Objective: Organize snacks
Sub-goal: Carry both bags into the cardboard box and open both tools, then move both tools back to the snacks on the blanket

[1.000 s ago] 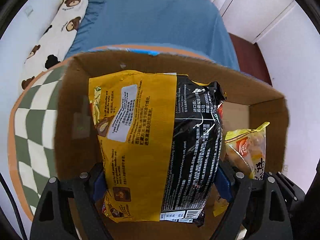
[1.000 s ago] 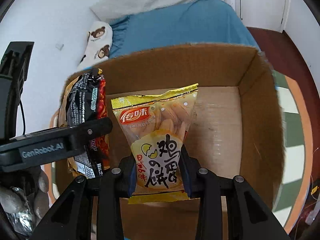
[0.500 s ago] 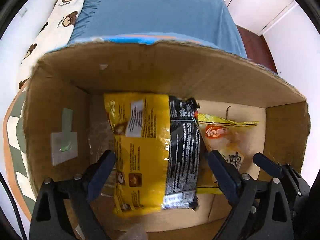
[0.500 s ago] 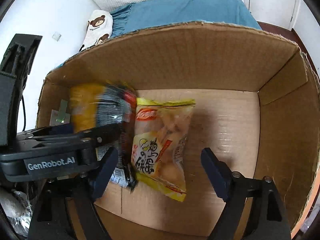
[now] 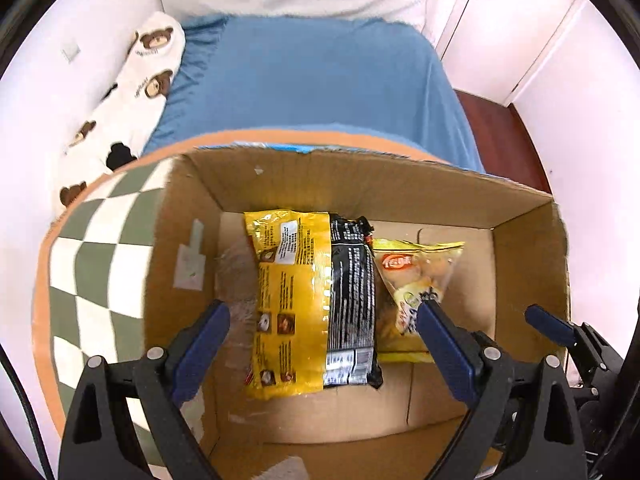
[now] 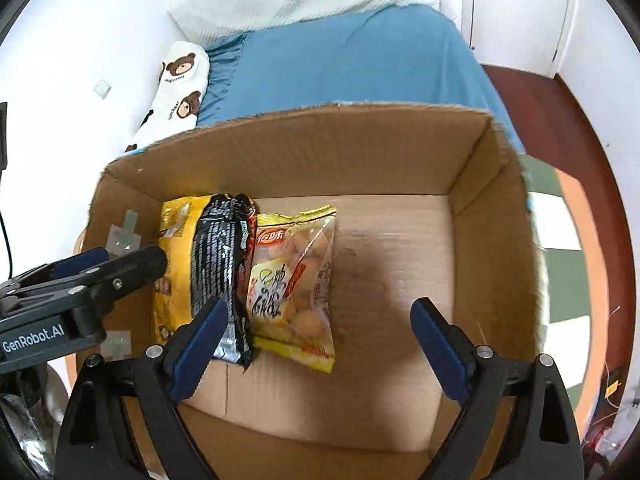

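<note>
Behind a blue bed, the cardboard box (image 6: pixel 492 240) holds 2 packets at frame center-left: yellow-black noodle packet (image 5: pixel 312 300) and biscuit bag (image 6: pixel 294 280). Left gripper (image 5: pixel 322 346) gapes empty; right gripper (image 6: pixel 318 344), jaws opening, grips nothing. Both probably light, crinkly, crushable; pinch edge seams.

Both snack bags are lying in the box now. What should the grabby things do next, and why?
Probably lift both tools up out of the cardboard box. The yellow-and-black bag and the small yellow bag already lie flat on the box floor. The left tool is open; the right tool is opening, gripping nothing. They're likely free to fetch more snacks.
</note>
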The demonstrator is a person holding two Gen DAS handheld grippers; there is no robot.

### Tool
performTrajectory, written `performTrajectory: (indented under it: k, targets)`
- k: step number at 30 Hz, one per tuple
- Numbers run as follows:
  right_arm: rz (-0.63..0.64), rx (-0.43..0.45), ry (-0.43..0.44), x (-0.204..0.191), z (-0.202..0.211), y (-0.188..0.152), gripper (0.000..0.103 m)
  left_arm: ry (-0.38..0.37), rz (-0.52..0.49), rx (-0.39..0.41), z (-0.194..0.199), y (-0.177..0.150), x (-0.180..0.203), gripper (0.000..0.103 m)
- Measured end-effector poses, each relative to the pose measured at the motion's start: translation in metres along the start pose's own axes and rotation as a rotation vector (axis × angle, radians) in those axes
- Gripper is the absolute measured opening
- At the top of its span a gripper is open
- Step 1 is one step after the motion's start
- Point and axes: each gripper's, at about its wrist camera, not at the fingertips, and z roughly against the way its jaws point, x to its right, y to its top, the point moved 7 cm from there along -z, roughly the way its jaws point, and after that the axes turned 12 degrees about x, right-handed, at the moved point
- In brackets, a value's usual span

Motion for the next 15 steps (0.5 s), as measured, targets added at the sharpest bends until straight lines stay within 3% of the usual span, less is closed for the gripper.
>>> performTrajectory:
  k: [15]
  targets:
    - [0.028,0.151,-0.005,-0.025,0.126,-0.023,0.095,-0.049,-0.019,0.145,0.097,-0.027,-0.004,0.096]
